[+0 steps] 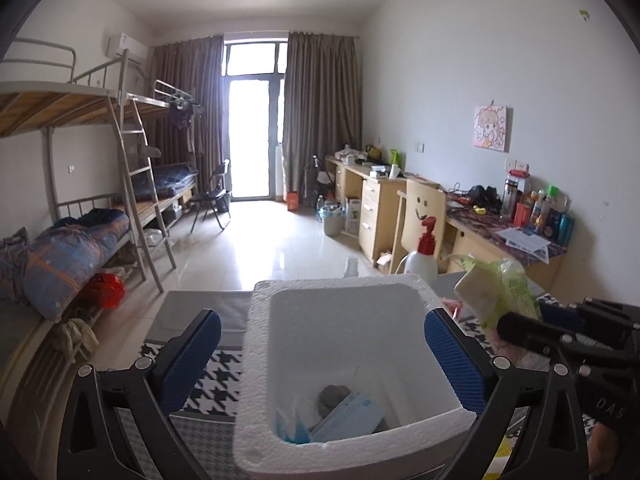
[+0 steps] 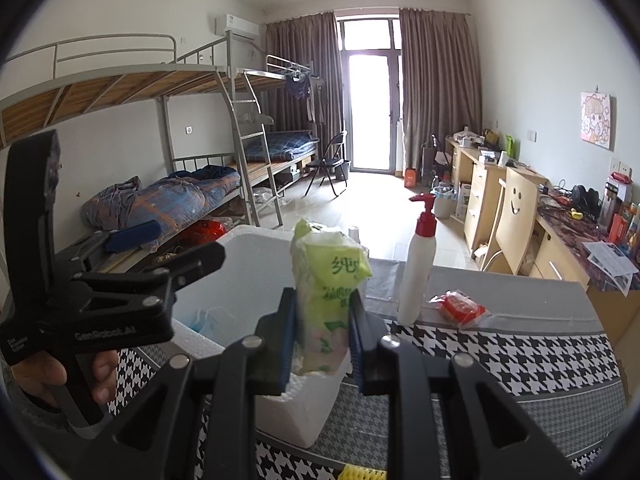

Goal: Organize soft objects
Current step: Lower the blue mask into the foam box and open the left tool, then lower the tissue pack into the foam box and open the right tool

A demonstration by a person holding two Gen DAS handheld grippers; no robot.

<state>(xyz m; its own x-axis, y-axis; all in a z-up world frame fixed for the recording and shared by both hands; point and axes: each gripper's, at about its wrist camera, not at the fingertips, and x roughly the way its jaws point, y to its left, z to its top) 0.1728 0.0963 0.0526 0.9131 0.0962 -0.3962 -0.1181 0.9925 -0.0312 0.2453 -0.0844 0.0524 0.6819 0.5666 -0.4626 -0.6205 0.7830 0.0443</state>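
Observation:
A white foam box (image 1: 336,452) stands on the houndstooth cloth; it also shows in the right wrist view (image 2: 244,256). Inside lie a blue face mask (image 1: 348,420), a grey soft item (image 1: 332,394) and a white-blue plastic bag (image 1: 294,420). My left gripper (image 1: 322,356) is open, its blue pads astride the box, empty. My right gripper (image 2: 322,336) is shut on a green tissue pack (image 2: 326,296), held upright above the box's near right rim. The pack also shows in the left wrist view (image 1: 496,292), right of the box.
A white pump bottle with a red top (image 2: 416,276) stands on the table behind the box. A red packet (image 2: 458,306) lies right of it. A small yellow item (image 2: 360,473) sits at the near edge. Bunk beds are left, desks right.

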